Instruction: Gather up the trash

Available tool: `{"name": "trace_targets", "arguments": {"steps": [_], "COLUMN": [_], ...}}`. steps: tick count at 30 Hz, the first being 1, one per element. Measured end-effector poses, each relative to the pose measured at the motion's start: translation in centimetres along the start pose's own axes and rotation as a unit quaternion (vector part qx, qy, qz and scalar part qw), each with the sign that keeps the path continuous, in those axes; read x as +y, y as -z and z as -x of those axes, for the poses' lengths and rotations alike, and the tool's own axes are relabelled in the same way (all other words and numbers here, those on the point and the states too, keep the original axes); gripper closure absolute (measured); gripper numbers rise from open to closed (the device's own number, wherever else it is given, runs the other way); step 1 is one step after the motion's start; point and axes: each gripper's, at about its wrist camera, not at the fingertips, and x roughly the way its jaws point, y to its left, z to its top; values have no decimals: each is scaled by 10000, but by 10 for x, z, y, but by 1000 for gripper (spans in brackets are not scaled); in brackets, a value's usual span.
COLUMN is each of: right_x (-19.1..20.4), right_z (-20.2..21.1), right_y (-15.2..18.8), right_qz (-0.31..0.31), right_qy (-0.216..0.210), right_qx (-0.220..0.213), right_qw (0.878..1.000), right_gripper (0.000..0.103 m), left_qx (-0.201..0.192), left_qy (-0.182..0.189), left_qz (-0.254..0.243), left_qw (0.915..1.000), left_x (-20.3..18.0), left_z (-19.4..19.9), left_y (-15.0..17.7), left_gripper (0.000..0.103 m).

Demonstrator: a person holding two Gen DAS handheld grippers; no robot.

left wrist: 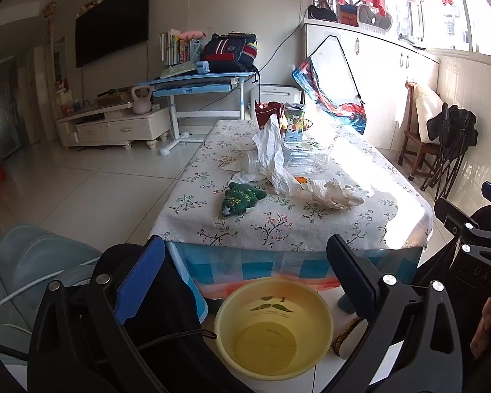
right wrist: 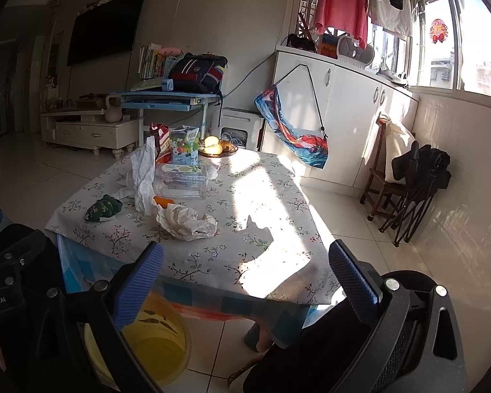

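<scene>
Crumpled white paper [left wrist: 334, 193] [right wrist: 186, 221] lies on the floral tablecloth [left wrist: 212, 219] [right wrist: 232, 239], with a taller white plastic bag [left wrist: 271, 150] [right wrist: 144, 177] behind it. An orange peel [left wrist: 300, 180] [right wrist: 163, 201] sits between them, a clear plastic cup [left wrist: 250, 162] lies on its side, and a clear plastic box [left wrist: 306, 160] [right wrist: 183, 181] stands further back. A yellow basin [left wrist: 271, 324] [right wrist: 157, 344] stands on the floor before the table. My left gripper [left wrist: 245, 275] hangs open above the basin. My right gripper [right wrist: 245, 275] is open over the table's near edge. Both hold nothing.
A green stuffed toy [left wrist: 240, 198] [right wrist: 103, 209] lies on the table's near left. Snack bags and a carton [left wrist: 293, 121] [right wrist: 183, 145] stand at the far end beside a fruit dish [right wrist: 217, 149]. A wooden chair [right wrist: 381, 180] and folded black chair [right wrist: 419, 190] stand right.
</scene>
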Motion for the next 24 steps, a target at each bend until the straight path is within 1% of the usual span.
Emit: {"name": "trace_targets", "arguments": {"steps": [4, 10, 17, 24], "right_x": [-6, -3, -1, 10], "right_z": [-1, 1, -1, -3], "right_y": [-2, -1, 1, 3], "right_qz": [-86, 53, 129, 350], "right_qy": [-8, 19, 50, 62], "right_qx": [-37, -107, -99, -73], "right_qw": [10000, 9999, 9999, 9993], "right_gripper": [6, 6, 6, 6], "left_qx": [-10, -38, -31, 12], "left_qy": [6, -17, -20, -35], "left_qz": [-98, -186, -186, -36], "left_qw": [10000, 9998, 9998, 10000], "left_x": [-8, -13, -13, -6], "left_z": [-3, -3, -3, -7], "left_y": [0, -2, -2, 0], "left_gripper": [7, 7, 7, 7]}}
